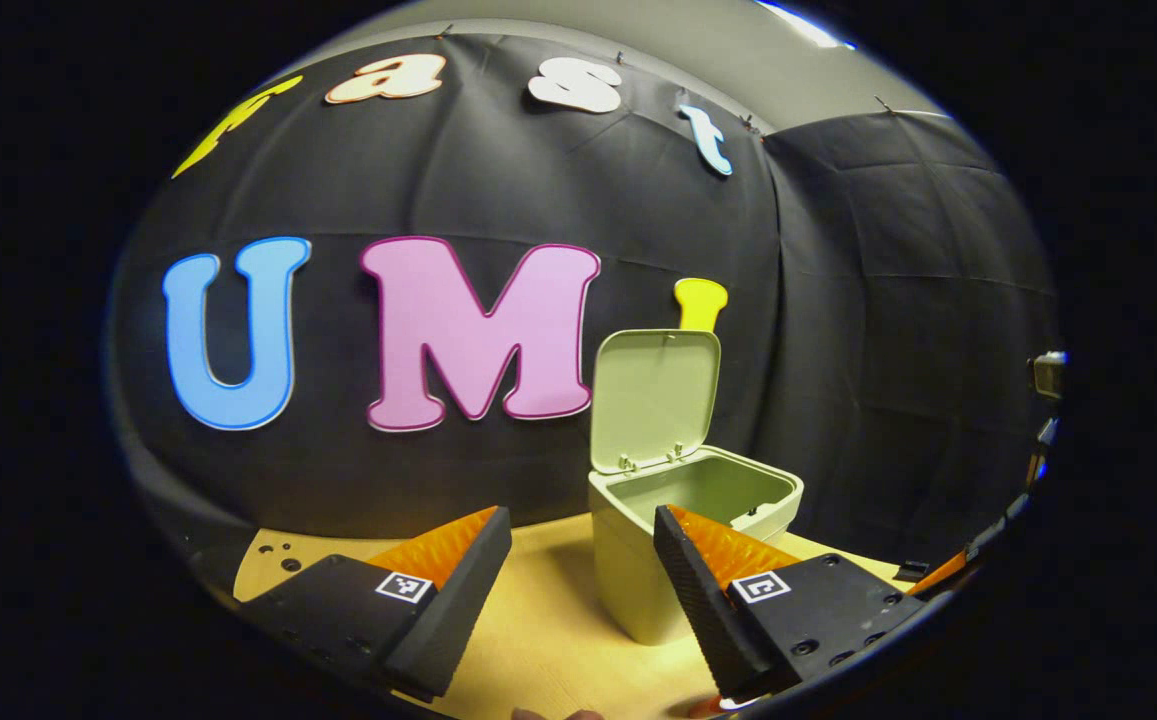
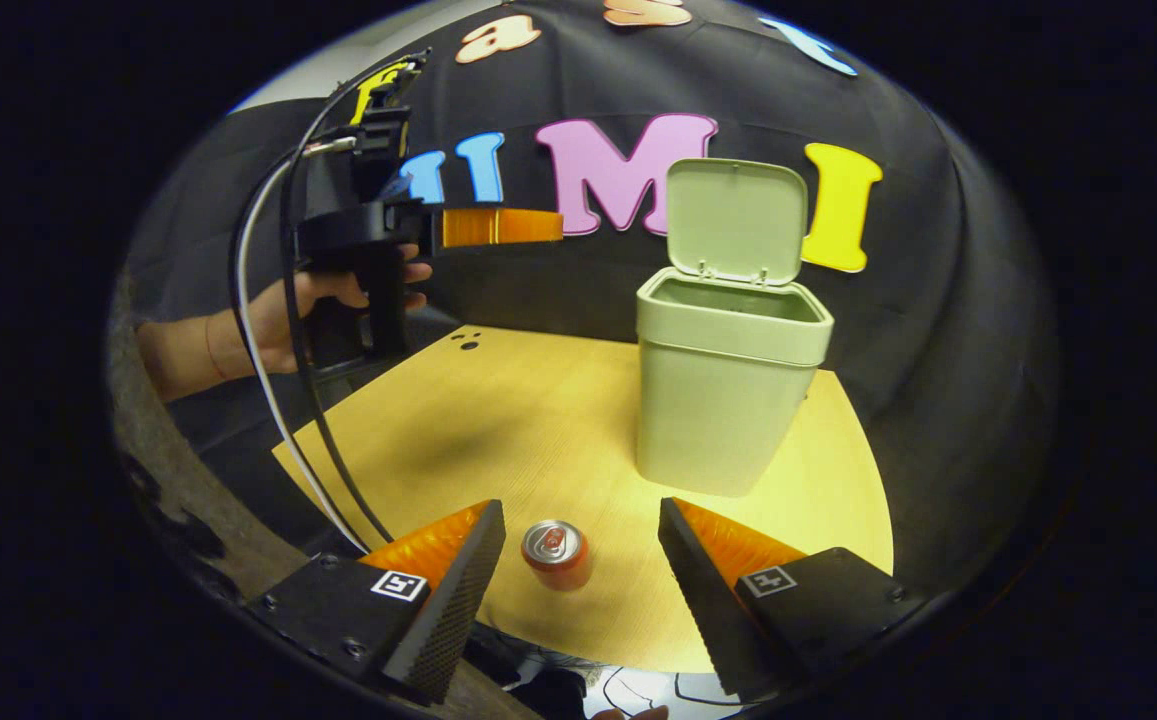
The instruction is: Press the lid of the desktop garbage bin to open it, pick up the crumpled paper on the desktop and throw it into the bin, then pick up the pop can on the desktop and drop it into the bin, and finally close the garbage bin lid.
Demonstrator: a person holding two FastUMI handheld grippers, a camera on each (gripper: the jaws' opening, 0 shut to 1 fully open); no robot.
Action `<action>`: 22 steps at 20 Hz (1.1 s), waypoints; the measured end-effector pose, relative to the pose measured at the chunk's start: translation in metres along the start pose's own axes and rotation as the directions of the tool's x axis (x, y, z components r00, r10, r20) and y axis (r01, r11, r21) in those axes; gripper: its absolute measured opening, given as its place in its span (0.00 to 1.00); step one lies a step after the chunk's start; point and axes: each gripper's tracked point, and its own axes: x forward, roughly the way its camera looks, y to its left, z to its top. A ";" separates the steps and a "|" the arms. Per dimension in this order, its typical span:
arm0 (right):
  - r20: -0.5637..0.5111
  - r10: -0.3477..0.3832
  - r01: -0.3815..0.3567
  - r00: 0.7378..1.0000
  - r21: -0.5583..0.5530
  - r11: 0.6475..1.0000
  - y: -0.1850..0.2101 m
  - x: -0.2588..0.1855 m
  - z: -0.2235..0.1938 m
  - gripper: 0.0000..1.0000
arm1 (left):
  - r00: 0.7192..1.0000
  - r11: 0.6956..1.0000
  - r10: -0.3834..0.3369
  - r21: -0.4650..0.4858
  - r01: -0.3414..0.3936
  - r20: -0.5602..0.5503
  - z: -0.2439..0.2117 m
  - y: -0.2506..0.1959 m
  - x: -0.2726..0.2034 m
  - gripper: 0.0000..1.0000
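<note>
We are lowering the right gripper [image 2: 578,560], fingers spread around the upright pop can [image 2: 556,553], because the bin [image 2: 728,400] lid [image 2: 736,222] is standing open, while the left gripper [image 1: 583,570], also spread and empty, is waiting aside.

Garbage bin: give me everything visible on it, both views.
The garbage bin is a pale green, plastic-looking box with rounded corners, tapering slightly toward its base, with a thicker collar around the top. Its lid stands open, hinged up at the back on two small hinges. The part of the inside seen in the left gripper view looks bare. It stands upright on the wooden desktop, with nothing else touching it.
</note>
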 end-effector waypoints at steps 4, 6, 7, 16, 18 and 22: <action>-0.052 0.078 -0.080 0.996 -0.033 0.996 0.008 -0.001 -0.011 0.97 | 0.996 0.996 0.081 -0.033 -0.082 -0.031 -0.012 0.027 -0.037 0.94; -0.073 0.108 -0.111 0.991 -0.043 0.993 0.012 0.000 -0.016 0.98 | 0.992 0.991 0.118 -0.050 -0.121 -0.043 -0.017 0.037 -0.053 0.94; -0.088 0.117 -0.121 0.989 -0.046 0.992 0.012 0.000 -0.018 0.98 | 0.990 0.989 0.135 -0.055 -0.138 -0.050 -0.018 0.042 -0.062 0.94; -0.186 0.138 -0.153 0.973 -0.065 0.986 0.008 0.000 -0.037 0.98 | 0.968 0.969 0.235 -0.056 -0.240 -0.088 -0.032 0.060 -0.115 0.94; -0.204 0.141 -0.159 0.969 -0.073 0.985 0.008 0.002 -0.042 0.98 | 0.965 0.967 0.244 -0.057 -0.250 -0.095 -0.034 0.060 -0.120 0.94; -0.235 0.139 -0.164 0.962 -0.093 0.982 0.005 0.005 -0.051 0.98 | 0.960 0.963 0.259 -0.051 -0.266 -0.103 -0.037 0.065 -0.124 0.94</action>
